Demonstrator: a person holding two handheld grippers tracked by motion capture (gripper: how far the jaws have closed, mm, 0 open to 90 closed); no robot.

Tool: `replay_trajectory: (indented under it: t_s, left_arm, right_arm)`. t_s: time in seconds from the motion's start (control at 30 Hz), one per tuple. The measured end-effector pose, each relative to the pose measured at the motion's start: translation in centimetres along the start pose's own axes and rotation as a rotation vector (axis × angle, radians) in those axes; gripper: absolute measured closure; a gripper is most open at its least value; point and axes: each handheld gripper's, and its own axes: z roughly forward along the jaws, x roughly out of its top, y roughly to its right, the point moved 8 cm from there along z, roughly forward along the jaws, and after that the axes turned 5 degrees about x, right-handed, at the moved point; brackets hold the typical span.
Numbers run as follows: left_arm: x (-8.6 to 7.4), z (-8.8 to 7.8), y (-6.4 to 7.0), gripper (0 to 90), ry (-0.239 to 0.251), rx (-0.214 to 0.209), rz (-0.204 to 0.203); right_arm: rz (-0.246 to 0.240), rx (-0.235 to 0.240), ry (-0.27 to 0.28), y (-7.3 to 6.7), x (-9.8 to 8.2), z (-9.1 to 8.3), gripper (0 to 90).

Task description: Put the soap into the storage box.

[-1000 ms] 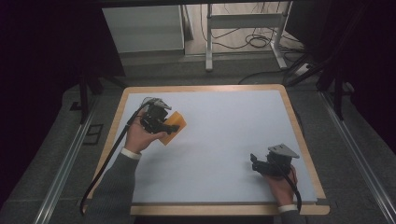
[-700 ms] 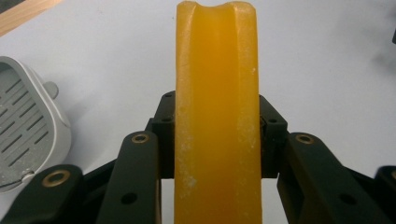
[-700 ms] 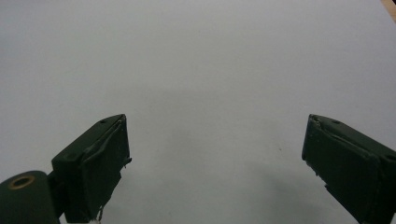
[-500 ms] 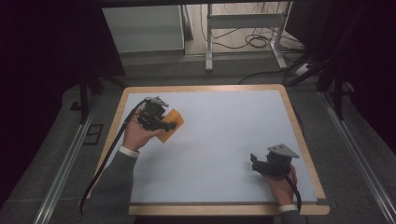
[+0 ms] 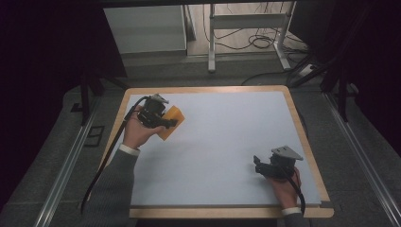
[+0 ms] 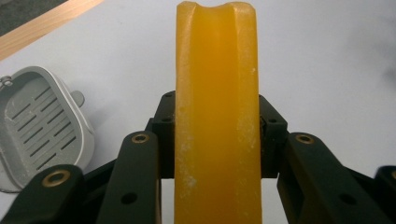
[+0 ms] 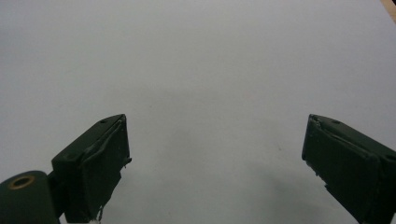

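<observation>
Left gripper view: waxy, grooved orange soap bar [image 6: 215, 116].

Orange bar [image 6: 215, 116]: lower end cut off by bottom edge in left gripper view; near end covered by left hand-held gripper [image 5: 165, 120] in high view. Grey slotted dish [image 6: 39, 123]: left part cut by frame edge. Right hand-held gripper [image 7: 215, 168]: jaw bases cropped at bottom.
</observation>
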Motion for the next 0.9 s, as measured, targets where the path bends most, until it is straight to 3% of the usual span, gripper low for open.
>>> replay_trajectory:
  t_s: [0.9]
  left_arm:
    - [0.1,1.1,-3.4,61.2,-0.017,0.032,-0.087]
  right_arm:
    - [-0.001,-0.002,0.007,0.0,0.0,-0.1,7.7]
